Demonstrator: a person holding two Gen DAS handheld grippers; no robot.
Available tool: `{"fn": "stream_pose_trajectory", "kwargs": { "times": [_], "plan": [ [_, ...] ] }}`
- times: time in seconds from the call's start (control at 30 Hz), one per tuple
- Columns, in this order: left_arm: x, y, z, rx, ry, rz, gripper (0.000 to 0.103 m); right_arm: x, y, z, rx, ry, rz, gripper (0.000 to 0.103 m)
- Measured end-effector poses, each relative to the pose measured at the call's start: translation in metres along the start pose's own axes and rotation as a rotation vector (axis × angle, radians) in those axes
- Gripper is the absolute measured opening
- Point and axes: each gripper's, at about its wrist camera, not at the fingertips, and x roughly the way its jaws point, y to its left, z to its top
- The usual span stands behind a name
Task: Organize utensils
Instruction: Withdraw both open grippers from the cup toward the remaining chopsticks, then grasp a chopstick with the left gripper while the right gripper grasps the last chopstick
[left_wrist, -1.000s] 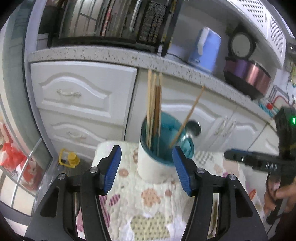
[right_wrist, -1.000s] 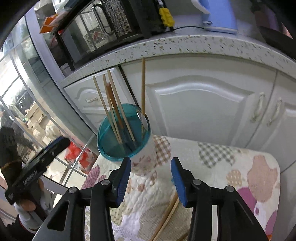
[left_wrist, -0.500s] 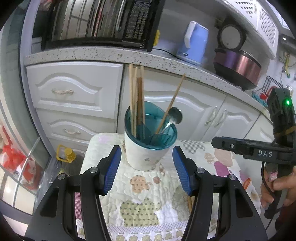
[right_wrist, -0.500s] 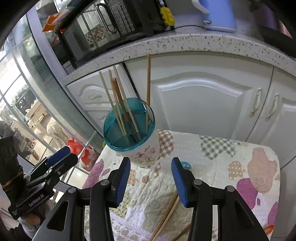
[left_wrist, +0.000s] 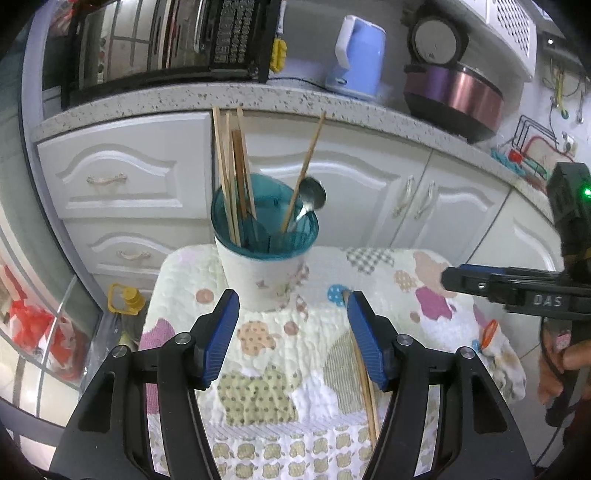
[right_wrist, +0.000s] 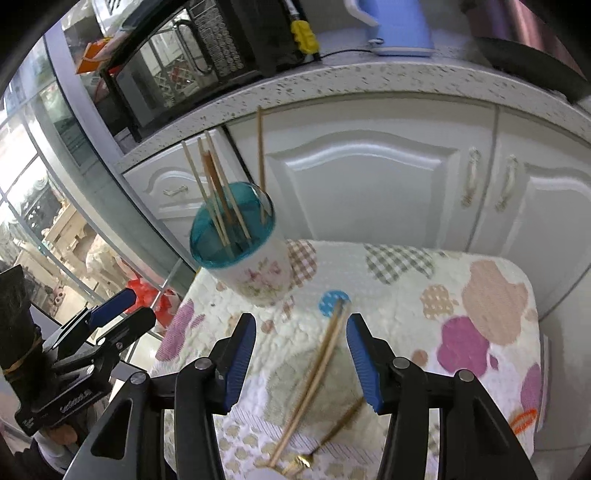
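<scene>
Right gripper (right_wrist: 301, 349) jaws just widened, empty; straddle wooden chopstick pair (right_wrist: 317, 369) on quilt squarely, pinch mid-shaft; left gripper (left_wrist: 293, 332) apart, idle.

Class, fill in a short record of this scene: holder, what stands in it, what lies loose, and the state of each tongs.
holder: teal-rimmed cup, upright on the quilted cloth
in holder: chopsticks, one spoon
loose on cloth: chopsticks pair
left tongs: open, empty
right tongs: just opening, pair between the jaws, not gripped
</scene>
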Motion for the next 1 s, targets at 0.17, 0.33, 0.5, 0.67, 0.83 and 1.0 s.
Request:
{"fn": "stream_pose_trajectory", "kwargs": {
  "times": [0.17,0.33,0.5,0.67,0.83,1.0],
  "plan": [
    [0.015,0.007,-0.019,-0.023,0.083,-0.026,0.061,-0.01,-0.017,-0.026,0.019,0.027,-0.046,0.054],
    [0.026,0.013,-0.038,-0.034,0.148,-0.033,0.061,-0.004,-0.039,-0.058,0.07,0.104,-0.055,0.054],
    [0.038,0.01,-0.048,-0.036,0.189,-0.043,0.061,0.022,-0.056,-0.084,0.137,0.182,-0.025,0.049],
    [0.046,0.003,-0.05,-0.013,0.211,-0.048,0.061,0.059,-0.048,-0.09,0.126,0.235,-0.018,0.039],
    [0.058,-0.003,-0.051,0.003,0.236,-0.063,0.061,0.103,-0.047,-0.096,0.141,0.291,-0.005,0.014],
    [0.09,-0.018,-0.048,0.016,0.303,-0.127,0.061,0.102,-0.047,-0.083,0.078,0.229,-0.078,0.007]
  ]
}}
